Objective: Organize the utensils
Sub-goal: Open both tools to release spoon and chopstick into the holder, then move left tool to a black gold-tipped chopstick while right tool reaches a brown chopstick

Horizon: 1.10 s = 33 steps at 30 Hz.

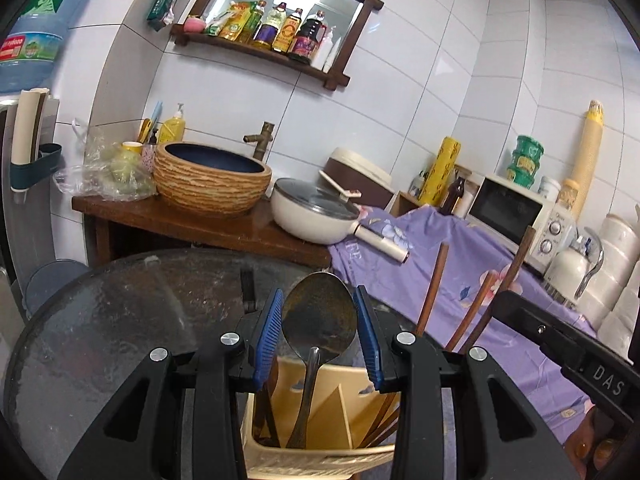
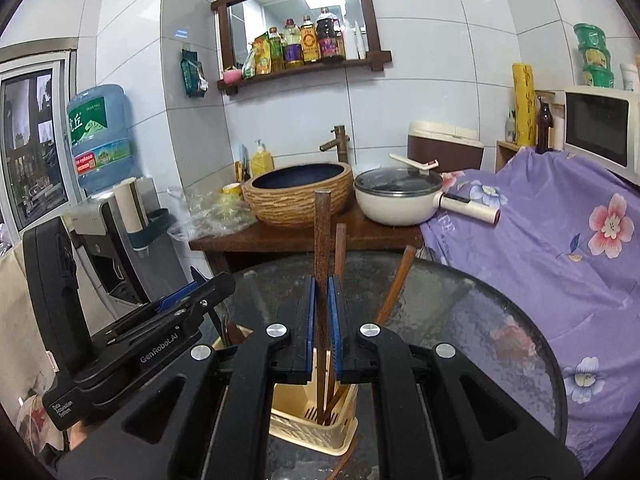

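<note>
A cream utensil holder [image 1: 320,436] stands on the round glass table [image 1: 120,340]; it also shows in the right wrist view [image 2: 316,420]. A metal spoon [image 1: 319,324] stands bowl-up in its left compartment, between the open blue fingers of my left gripper [image 1: 319,332], which do not touch it. Brown chopsticks [image 1: 436,288] stand in the right compartment. My right gripper [image 2: 322,320] is shut on one upright brown chopstick [image 2: 322,232] whose lower end is inside the holder. Other chopsticks [image 2: 394,284] lean beside it. The left gripper body [image 2: 132,340] shows at the left.
A wooden counter [image 2: 304,236] behind the table carries a woven basin [image 2: 298,192] and a white lidded pan [image 2: 396,196]. A purple flowered cloth [image 2: 560,240] covers furniture on the right, with a microwave [image 2: 600,128]. A water dispenser [image 2: 104,208] stands on the left.
</note>
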Each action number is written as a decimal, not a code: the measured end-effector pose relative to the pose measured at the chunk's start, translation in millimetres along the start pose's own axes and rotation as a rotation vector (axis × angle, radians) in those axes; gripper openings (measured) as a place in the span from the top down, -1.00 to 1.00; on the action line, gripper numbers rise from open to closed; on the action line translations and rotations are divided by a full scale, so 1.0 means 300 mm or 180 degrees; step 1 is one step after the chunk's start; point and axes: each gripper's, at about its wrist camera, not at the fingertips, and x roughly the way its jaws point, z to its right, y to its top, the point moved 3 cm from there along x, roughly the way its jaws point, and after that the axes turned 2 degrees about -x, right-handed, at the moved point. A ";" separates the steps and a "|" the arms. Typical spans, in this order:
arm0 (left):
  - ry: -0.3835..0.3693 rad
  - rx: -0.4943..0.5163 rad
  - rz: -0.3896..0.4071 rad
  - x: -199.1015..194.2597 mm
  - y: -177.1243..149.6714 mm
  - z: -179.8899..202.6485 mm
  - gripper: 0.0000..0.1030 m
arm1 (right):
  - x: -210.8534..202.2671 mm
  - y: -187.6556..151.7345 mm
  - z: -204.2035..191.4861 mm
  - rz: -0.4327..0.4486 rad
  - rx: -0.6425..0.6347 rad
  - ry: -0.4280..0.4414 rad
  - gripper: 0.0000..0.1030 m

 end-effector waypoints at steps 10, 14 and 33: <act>0.0085 0.0104 -0.0278 0.030 -0.110 -0.020 0.31 | 0.016 -0.069 0.009 -0.0020 0.0040 -0.0026 0.85; 0.0113 0.0198 -0.0241 0.006 -0.115 -0.015 0.06 | 0.003 -0.074 0.017 -0.0014 0.0096 0.0002 0.13; 0.0464 0.0246 -0.0623 -0.225 -0.328 -0.162 -0.70 | -0.150 -0.388 0.032 -0.0393 0.0135 -0.0034 -0.04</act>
